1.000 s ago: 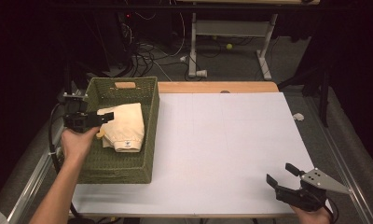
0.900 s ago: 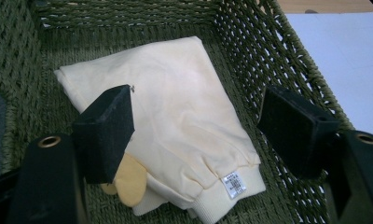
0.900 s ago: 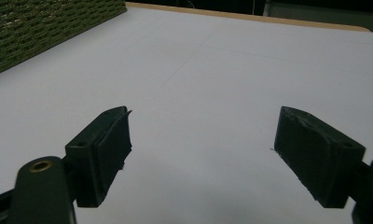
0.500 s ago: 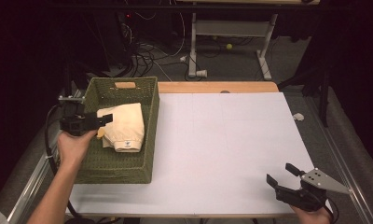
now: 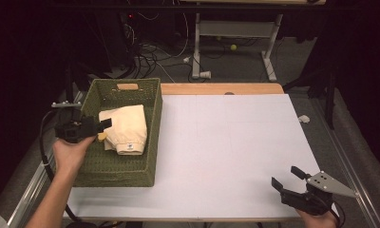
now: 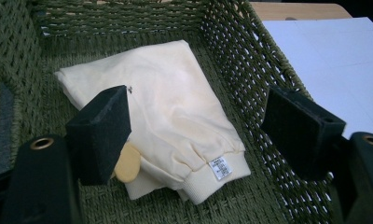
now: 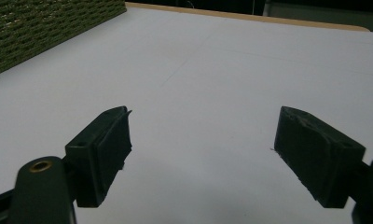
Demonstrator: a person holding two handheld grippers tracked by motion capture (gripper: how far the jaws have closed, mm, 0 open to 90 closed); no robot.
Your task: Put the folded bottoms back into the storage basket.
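A folded cream garment (image 5: 126, 128) (image 6: 170, 116) with a white label lies inside a green woven basket (image 5: 147, 156) (image 6: 250, 51) at the table's left. A small yellow round piece (image 6: 127, 164) peeks from under its near edge. My left gripper (image 5: 105, 122) (image 6: 198, 126) hangs open over the basket's left side, its jaws spread wide just above the garment, holding nothing. At the table's front right corner my right gripper (image 5: 288, 179) (image 7: 201, 154) is open over the bare white tabletop (image 7: 222, 70).
The white table surface (image 5: 235, 142) stretches between basket and right gripper, with a wooden strip (image 5: 221, 88) along its far edge. A small white object (image 5: 304, 118) lies at the right edge. Beyond the table are a desk frame (image 5: 235, 33) and floor cables (image 5: 150, 52).
My left gripper has drawn back toward the person and slightly left, staying open above the garment. The right gripper has not moved.
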